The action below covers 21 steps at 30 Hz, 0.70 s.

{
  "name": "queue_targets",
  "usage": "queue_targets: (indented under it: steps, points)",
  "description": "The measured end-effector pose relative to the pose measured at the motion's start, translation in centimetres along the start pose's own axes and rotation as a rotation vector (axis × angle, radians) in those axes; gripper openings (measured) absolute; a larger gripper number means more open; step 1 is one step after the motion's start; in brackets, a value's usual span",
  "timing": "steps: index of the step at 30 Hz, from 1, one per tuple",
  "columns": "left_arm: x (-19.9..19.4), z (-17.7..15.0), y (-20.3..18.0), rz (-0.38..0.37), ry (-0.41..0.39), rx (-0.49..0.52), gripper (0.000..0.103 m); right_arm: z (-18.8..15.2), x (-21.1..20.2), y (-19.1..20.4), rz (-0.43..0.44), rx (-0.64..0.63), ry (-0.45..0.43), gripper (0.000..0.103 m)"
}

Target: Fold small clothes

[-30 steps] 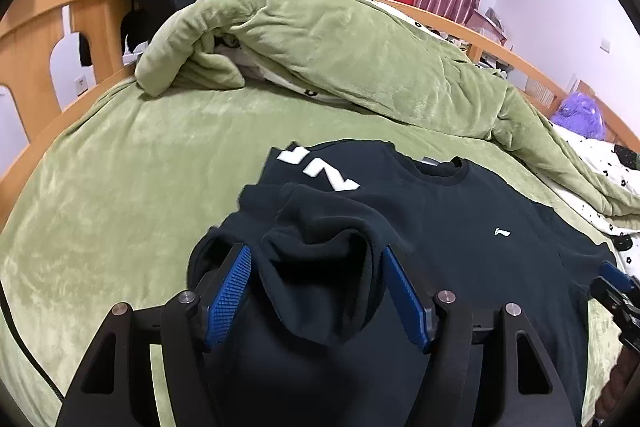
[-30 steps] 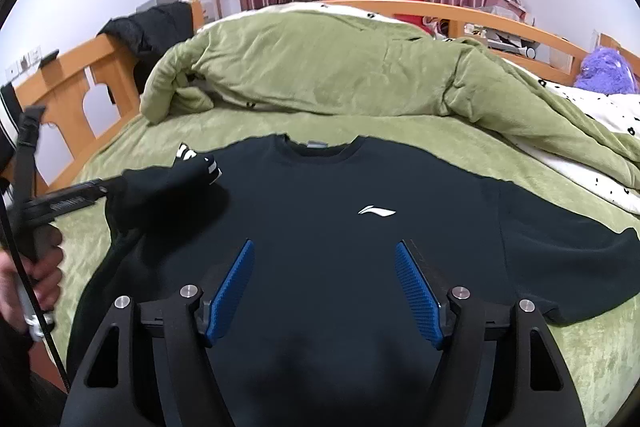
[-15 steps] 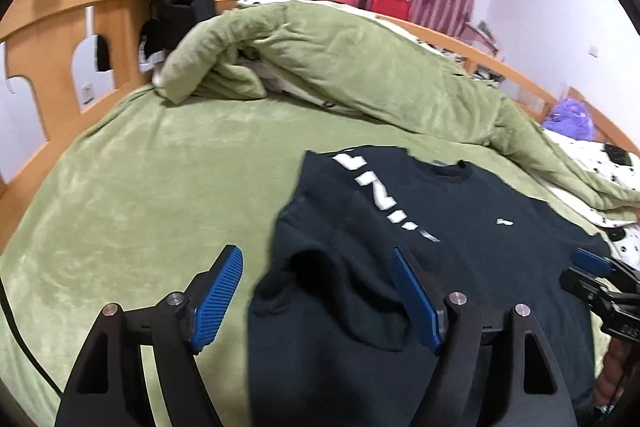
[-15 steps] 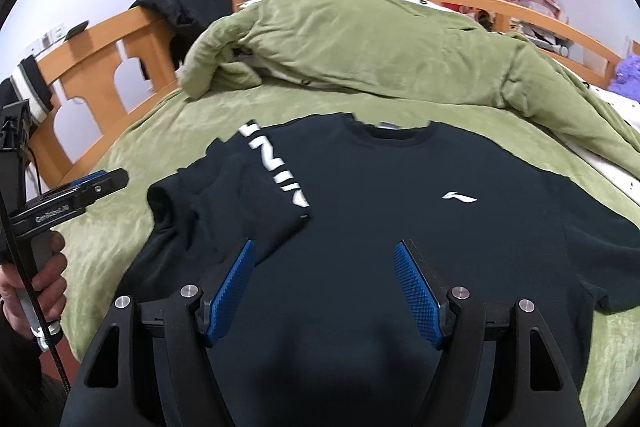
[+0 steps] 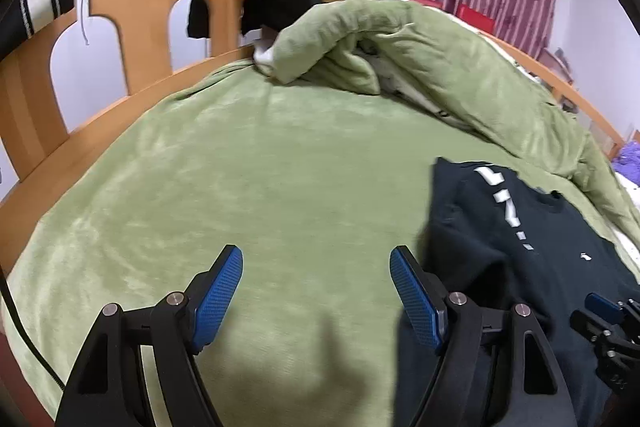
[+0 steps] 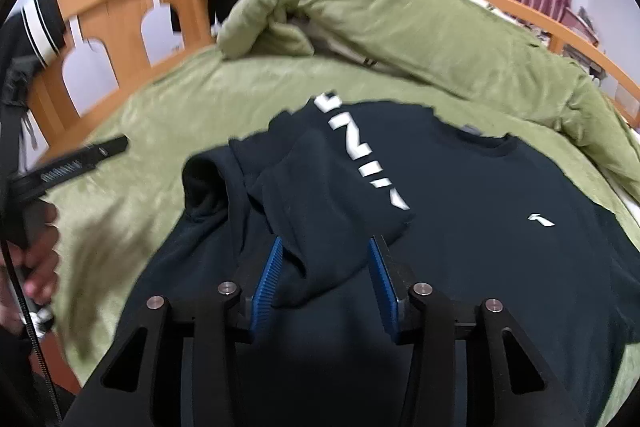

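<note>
Now closing right gripper [image 6: 324,279] fingers around folded sleeve [image 6: 332,195] of black shirt [image 6: 480,195], middle of frame on bed [image 6: 160,107]. Left gripper [image 5: 316,291] spread, empty. Could pinch extra cloth, undo fold.

two wrist views, close above the bed [image 5: 280,187], angled down (both sharing the dark shirt [image 6: 460,187])

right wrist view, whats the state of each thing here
black t-shirt: flat on the bed, one sleeve folded in
right gripper: closing, sleeve fabric between jaws
left gripper: open, empty
green quilt: bunched up behind the shirt
</note>
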State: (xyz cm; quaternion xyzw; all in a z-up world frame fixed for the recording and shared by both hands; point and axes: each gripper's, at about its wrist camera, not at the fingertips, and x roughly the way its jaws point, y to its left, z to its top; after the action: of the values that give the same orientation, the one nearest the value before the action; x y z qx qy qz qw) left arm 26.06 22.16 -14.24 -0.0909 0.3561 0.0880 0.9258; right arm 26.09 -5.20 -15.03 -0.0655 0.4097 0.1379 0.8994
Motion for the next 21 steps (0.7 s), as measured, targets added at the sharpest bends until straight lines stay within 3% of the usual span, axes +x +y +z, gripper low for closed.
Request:
queue_targets:
  steps: [3, 8, 9, 10, 13, 17, 21]
  points:
    - [0.7, 0.1, 1.2, 0.017, 0.005, -0.012, 0.075, 0.0, 3.1, 0.9, 0.003, -0.007, 0.039, 0.045]
    - [1.3, 0.4, 1.3, 0.015, 0.018, -0.028, 0.075, -0.3, 9.0, 2.6, -0.072, -0.065, 0.112, 0.043]
    - [1.4, 0.5, 1.1, 0.015, 0.019, -0.024, 0.075, -0.3, 9.5, 2.7, -0.098, -0.073, 0.111, 0.019]
    - [1.4, 0.5, 0.7, 0.017, 0.018, -0.015, 0.075, -0.2, 9.7, 2.3, -0.143, -0.073, 0.094, 0.008]
    - [1.2, 0.8, -0.5, 0.016, 0.008, -0.001, 0.075, 0.5, 7.8, -0.5, -0.072, 0.022, 0.054, 0.006]
    - [1.1, 1.0, -1.9, 0.004, 0.012, 0.002, 0.075, 1.5, 2.8, -5.4, -0.101, 0.093, -0.043, 0.006]
    - [1.1, 1.3, -3.6, -0.010, 0.030, -0.003, 0.075, 1.5, -1.3, -10.7, -0.137, 0.127, -0.082, 0.008]
